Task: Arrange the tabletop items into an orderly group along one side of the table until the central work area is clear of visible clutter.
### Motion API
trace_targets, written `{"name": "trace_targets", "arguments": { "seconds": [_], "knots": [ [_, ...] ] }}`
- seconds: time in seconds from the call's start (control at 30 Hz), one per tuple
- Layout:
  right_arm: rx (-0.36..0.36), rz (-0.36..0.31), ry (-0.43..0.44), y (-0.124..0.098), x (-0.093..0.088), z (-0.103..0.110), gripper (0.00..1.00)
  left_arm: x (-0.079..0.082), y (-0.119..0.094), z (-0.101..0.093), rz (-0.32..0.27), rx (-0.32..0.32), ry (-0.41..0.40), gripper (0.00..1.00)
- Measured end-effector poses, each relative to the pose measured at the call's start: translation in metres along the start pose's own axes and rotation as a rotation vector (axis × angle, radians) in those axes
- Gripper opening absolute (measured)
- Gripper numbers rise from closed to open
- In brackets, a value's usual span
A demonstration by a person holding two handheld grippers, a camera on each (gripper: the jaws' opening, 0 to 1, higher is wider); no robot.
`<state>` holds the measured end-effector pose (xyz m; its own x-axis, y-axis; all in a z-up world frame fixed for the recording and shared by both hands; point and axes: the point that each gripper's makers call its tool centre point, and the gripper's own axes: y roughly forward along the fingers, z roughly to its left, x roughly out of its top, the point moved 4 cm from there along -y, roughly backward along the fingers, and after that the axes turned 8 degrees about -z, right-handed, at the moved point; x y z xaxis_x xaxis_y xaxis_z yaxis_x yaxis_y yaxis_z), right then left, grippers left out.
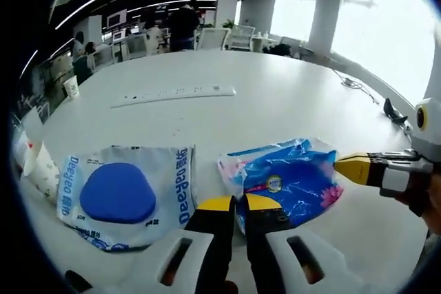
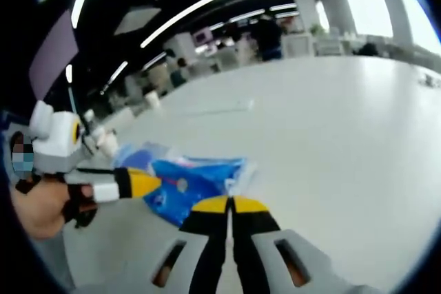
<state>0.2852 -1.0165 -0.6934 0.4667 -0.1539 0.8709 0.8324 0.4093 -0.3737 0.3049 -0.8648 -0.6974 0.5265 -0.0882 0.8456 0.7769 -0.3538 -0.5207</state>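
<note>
We see the blue tissue pack (image 1: 286, 178) lying crosswise just ahead of both grippers, left gripper (image 1: 234, 202) and right gripper (image 2: 229, 204) each clenched, seemingly on nothing.

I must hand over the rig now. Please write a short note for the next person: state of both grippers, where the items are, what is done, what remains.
Left hand-held gripper: shut, empty, at the near edge of the blue tissue pack.
Right hand-held gripper: shut, empty, tips beside the same pack.
White wipes pack lies next to the blue pack, apart from it. Power strip lies farther out on the table; paper cups stand at the edge.
Done: nothing grouped that I can confirm.
Left: gather all along one side.
</note>
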Motion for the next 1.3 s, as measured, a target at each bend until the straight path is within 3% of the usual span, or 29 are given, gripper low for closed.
{"name": "trace_targets", "arguments": {
  "seconds": [0.7, 1.3],
  "knots": [
    [0.001, -0.004, -0.010, 0.005, 0.001, -0.001, 0.00, 0.005, -0.001, 0.004, -0.016, 0.025, 0.000, 0.05],
    [-0.061, 0.002, -0.004, 0.006, 0.001, -0.001, 0.00, 0.012, -0.009, 0.007, -0.034, 0.031, 0.001, 0.08]
  ]
}}
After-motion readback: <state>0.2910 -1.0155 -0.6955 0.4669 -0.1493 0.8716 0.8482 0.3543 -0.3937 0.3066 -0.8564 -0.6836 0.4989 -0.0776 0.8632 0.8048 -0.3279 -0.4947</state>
